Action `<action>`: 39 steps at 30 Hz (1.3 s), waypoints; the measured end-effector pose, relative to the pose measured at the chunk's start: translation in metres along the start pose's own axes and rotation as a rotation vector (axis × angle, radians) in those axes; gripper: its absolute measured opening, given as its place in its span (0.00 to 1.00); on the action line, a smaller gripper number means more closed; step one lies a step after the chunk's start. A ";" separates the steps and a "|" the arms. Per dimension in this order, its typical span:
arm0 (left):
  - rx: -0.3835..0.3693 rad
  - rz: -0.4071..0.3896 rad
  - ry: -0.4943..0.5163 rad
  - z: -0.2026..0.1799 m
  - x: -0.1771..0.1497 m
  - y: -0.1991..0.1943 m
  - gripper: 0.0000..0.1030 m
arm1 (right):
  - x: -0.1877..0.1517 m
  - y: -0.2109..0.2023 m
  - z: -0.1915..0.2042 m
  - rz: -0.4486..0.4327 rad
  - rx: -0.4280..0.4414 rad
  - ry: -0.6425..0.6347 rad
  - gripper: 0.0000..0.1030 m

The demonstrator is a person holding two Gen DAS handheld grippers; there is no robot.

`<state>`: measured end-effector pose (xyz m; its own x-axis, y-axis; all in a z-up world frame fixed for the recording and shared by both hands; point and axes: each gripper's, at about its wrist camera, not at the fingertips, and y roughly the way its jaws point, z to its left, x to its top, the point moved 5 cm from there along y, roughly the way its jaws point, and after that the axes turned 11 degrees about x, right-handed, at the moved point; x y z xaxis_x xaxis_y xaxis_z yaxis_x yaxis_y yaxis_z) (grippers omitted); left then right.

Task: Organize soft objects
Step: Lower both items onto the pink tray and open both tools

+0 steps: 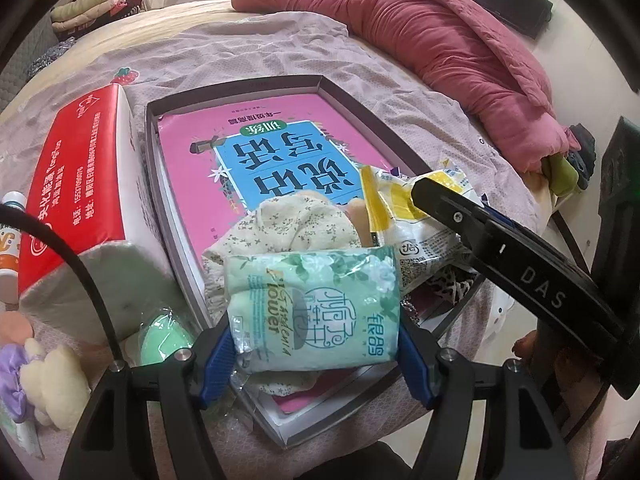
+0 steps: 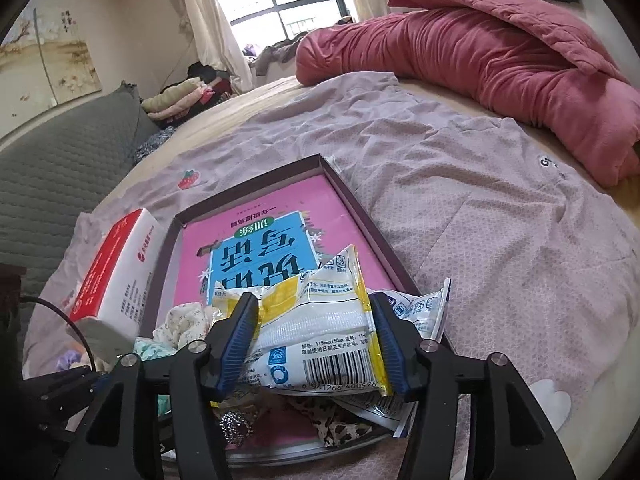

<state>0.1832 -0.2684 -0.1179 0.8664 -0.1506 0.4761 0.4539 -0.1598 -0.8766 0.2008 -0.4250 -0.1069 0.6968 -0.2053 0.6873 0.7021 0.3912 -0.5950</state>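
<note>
While both tongs are hovering over the tray (image 1: pixel 340 92), left tongs (image 1: pixel 316 354) clamping the green tissue pack (image 1: pixel 320 304) and right tongs (image 2: pixel 314 344) loosening around the yellow wipes packet (image 2: pixel 316 328), each should be easing its pack down flat.

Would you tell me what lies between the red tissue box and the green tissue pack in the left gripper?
In the left wrist view, the tray's dark wall and a floral cloth lie between the red tissue box and the green tissue pack.

The right hand-held gripper (image 2: pixel 314 336) has a white and yellow packet (image 2: pixel 320 332) between its blue pads (image 2: pixel 238 340), which stand at the packet's sides. Ahead of it lies a shallow box (image 2: pixel 352 196) holding a pink book (image 2: pixel 264 232). To its left stands a red and white tissue pack (image 2: pixel 116 272). Far ahead on the bed lies a pink quilt (image 2: pixel 500 56).
</note>
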 end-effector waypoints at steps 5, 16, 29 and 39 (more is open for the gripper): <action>-0.004 0.001 -0.001 0.000 0.000 -0.001 0.68 | 0.005 -0.014 0.006 -0.061 -0.014 -0.034 0.72; 0.017 -0.007 0.011 -0.003 0.004 0.004 0.71 | 0.012 -0.048 0.003 -0.152 -0.084 -0.041 0.73; 0.021 -0.001 0.028 -0.008 0.009 0.004 0.72 | 0.014 -0.057 0.009 -0.167 -0.065 -0.033 0.73; 0.017 -0.017 0.052 -0.011 0.010 -0.011 0.73 | 0.015 -0.064 0.012 -0.177 -0.078 -0.028 0.74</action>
<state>0.1846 -0.2785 -0.1030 0.8469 -0.1986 0.4932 0.4721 -0.1459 -0.8694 0.1646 -0.4419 -0.0535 0.5579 -0.2390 0.7947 0.8232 0.2808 -0.4935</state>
